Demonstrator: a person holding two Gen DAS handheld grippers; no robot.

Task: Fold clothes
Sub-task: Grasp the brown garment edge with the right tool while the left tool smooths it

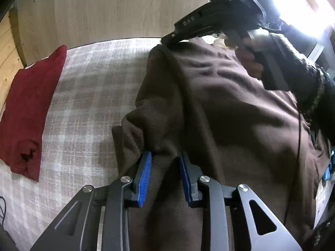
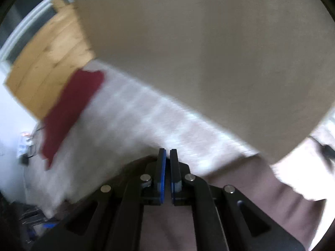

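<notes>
Left wrist view: looks steeply down along its own tongs (image 1: 164, 156), close over a brown garment (image 1: 219, 104) on a plaid-covered bed (image 1: 90, 96), facing a wooden panel (image 1: 104, 10). Right wrist view: blurred, also angled down along its tongs (image 2: 167, 154), close to the bed. Shared: the plaid cover, a red garment (image 1: 27, 113) (image 2: 69, 113) at left, the panel.
</notes>
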